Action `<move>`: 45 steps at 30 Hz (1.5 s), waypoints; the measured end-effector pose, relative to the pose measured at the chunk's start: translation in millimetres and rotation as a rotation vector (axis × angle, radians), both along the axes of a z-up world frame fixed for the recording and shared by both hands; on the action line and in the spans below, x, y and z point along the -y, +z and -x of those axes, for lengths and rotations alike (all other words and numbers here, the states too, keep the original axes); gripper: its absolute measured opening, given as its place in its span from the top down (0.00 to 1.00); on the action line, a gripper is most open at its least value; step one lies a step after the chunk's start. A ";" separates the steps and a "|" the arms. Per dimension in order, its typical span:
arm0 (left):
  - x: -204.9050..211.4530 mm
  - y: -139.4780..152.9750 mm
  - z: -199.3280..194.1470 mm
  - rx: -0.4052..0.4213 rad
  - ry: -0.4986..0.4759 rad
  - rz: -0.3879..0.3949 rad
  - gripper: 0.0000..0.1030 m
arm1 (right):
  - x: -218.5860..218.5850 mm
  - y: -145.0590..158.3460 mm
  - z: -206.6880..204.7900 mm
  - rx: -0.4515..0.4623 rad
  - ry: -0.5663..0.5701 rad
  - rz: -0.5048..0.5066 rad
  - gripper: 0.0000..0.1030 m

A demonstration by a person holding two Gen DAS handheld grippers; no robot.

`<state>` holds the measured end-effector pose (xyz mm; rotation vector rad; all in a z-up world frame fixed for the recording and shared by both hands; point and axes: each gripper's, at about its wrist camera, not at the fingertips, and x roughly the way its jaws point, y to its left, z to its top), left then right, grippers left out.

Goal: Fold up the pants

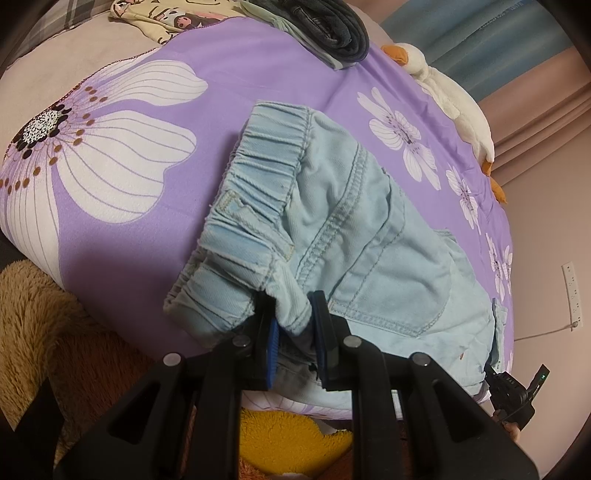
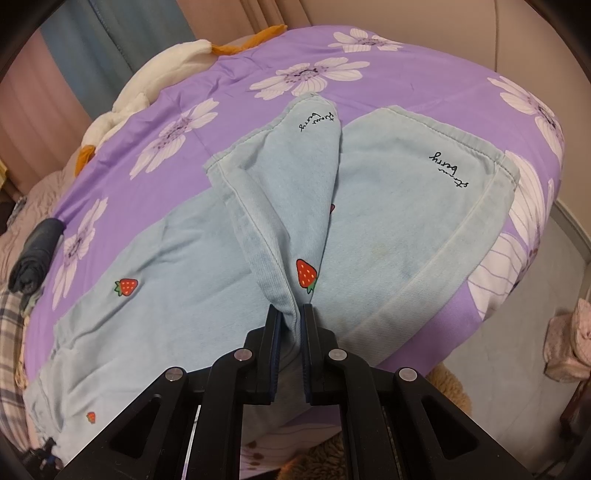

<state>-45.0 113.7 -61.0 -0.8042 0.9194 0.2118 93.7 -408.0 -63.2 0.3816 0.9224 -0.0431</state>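
Note:
Light blue denim pants (image 1: 354, 229) with an elastic waistband and strawberry prints lie on a purple flowered bed cover (image 1: 229, 74). In the left wrist view my left gripper (image 1: 293, 314) is shut on a bunched fold of the waistband end near the bed's front edge. In the right wrist view my right gripper (image 2: 291, 317) is shut on a pinched ridge of the pants (image 2: 184, 258) between the two legs, whose hems point away across the cover (image 2: 258, 55). The right gripper's body (image 1: 517, 391) shows at the lower right of the left wrist view.
A folded dark garment (image 1: 332, 29) and a cartoon-print cloth (image 1: 166, 18) lie at the far side of the bed. A white plush duck (image 1: 461, 107) lies along the bed's edge. Brown fluffy plush (image 1: 40, 317) and a yellow one (image 1: 288, 435) sit below the front edge.

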 end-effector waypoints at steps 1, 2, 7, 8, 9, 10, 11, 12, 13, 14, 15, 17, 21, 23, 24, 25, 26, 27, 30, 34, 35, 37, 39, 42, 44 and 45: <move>0.0 0.1 0.0 0.000 0.000 0.000 0.82 | 0.0 0.0 0.1 0.000 0.000 0.001 0.94; 0.2 0.2 -0.3 -0.001 -0.001 -0.002 0.82 | 0.3 0.0 0.1 0.000 0.000 0.001 0.94; -0.1 0.0 -0.1 -0.001 -0.001 -0.001 0.82 | 0.0 -0.1 -0.2 0.000 0.000 0.000 0.94; 0.2 0.0 0.0 -0.001 0.000 -0.002 0.82 | 0.2 -0.1 -0.2 0.000 0.000 0.001 0.94; 0.4 0.0 0.0 -0.001 0.000 -0.002 0.82 | 0.2 -0.1 -0.3 0.000 0.000 0.001 0.94; 0.4 0.0 0.1 -0.001 0.000 -0.002 0.82 | 0.2 -0.1 -0.4 0.000 0.000 0.001 0.94; 0.2 0.0 0.1 0.000 0.000 -0.001 0.82 | 0.5 -0.1 -0.4 0.000 0.000 0.001 0.94; -0.1 -0.1 0.1 0.000 0.000 0.001 0.82 | 0.2 -0.1 -0.5 0.000 0.000 0.000 0.94; 0.0 0.0 0.0 0.000 0.000 0.002 0.82 | 0.3 0.0 -0.6 0.000 0.000 0.000 0.94; 0.3 0.0 -0.1 0.000 0.000 0.003 0.82 | 0.3 0.0 -0.7 0.000 0.000 0.000 0.94; 1.0 -0.2 0.3 0.000 0.000 0.001 0.82 | 0.8 0.0 -0.6 0.000 -0.002 -0.003 0.94; 0.9 -0.2 0.4 0.000 0.000 -0.001 0.82 | -0.2 0.0 -0.8 0.000 -0.002 0.000 0.94; 1.0 -0.2 0.6 0.000 0.000 0.000 0.82 | -0.3 -0.3 -0.5 0.000 -0.001 0.006 0.94; 1.0 -0.2 0.6 0.000 0.000 0.000 0.82 | -0.9 -0.4 -0.5 0.000 -0.002 0.006 0.94; 1.0 -0.2 0.6 0.000 0.000 0.000 0.82 | -0.9 -0.4 -0.5 0.000 -0.002 0.006 0.94; 0.8 -0.3 0.6 0.000 0.000 0.000 0.82 | -0.9 -0.4 -0.5 0.001 -0.002 0.006 0.94; 0.7 -0.4 0.7 0.000 0.000 0.000 0.82 | -1.0 -0.4 -0.5 0.001 -0.003 0.006 0.94; 0.8 -0.3 0.7 0.000 0.000 0.000 0.82 | -1.0 -0.4 -0.6 0.001 -0.002 0.007 0.94; 0.7 -0.3 0.6 0.000 0.000 0.000 0.82 | -1.0 -0.4 -0.6 0.001 -0.003 0.006 0.94; 0.5 -0.4 0.7 0.000 -0.001 0.000 0.82 | -1.0 -0.5 -0.5 0.001 -0.003 0.008 0.94; 0.5 -0.4 0.6 0.001 -0.001 -0.001 0.82 | -0.9 -0.6 -0.4 0.001 -0.004 0.008 0.94; 0.6 -0.4 0.7 0.000 0.000 0.000 0.82 | -1.3 -0.5 -0.6 0.001 -0.004 0.008 0.94; 0.6 -0.4 0.7 0.000 -0.001 0.000 0.82 | -1.4 -0.4 0.0 0.002 -0.004 0.009 0.94; 0.7 -0.4 0.7 0.000 -0.001 -0.001 0.82 | -2.4 -0.1 0.3 0.002 -0.003 0.020 0.94; 0.5 -0.4 0.6 0.000 -0.002 -0.002 0.82 | -4.5 1.0 -0.4 0.000 0.001 0.039 0.94; 0.8 -0.4 0.7 0.000 -0.001 -0.001 0.82 | -5.9 1.9 -0.5 -0.001 0.003 0.050 0.94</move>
